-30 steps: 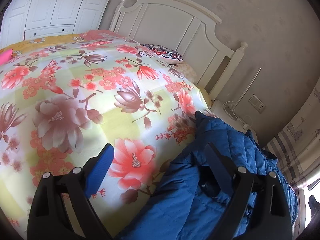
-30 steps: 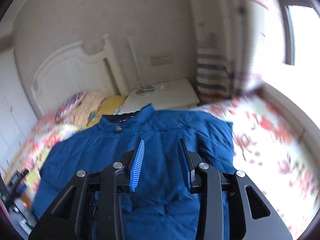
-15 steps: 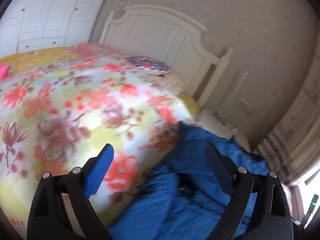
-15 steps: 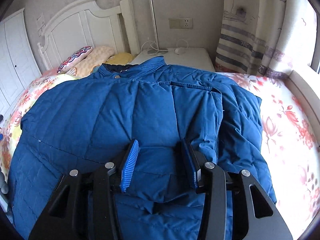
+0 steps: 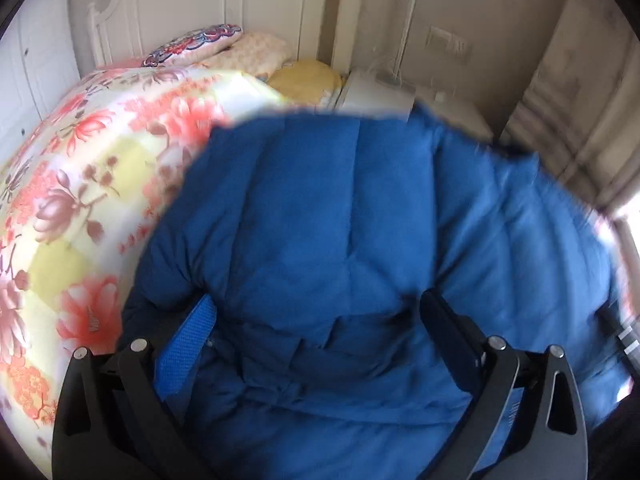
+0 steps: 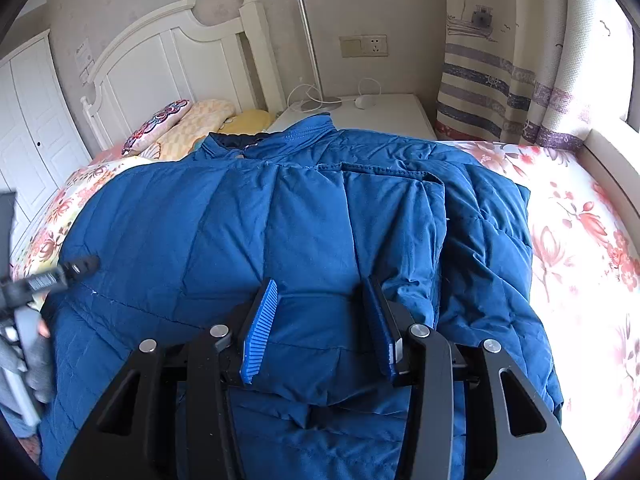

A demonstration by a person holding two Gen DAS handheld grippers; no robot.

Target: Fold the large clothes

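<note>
Blue jacket [image 6: 280, 220] flat on bedspread [image 6: 580, 220], collar at 12 o'clock, prob. for folding. Right gripper [image 6: 320, 324] and left gripper [image 5: 320, 320]: jaws apart, over fabric, nothing clamped.

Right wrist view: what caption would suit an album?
Open right gripper above a blue jacket spread on a floral bed.

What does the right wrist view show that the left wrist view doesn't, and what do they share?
Only the right wrist view shows the jacket's collar, the striped curtain, the wardrobe doors and part of the left hand-held gripper at the frame's left edge.

Only the left wrist view shows the left hand-held gripper head-on, open over the fabric, though the picture is blurred.

Both show the blue jacket spread on the floral bed, the white headboard, pillows and nightstand. The right hand-held gripper is open too.
</note>
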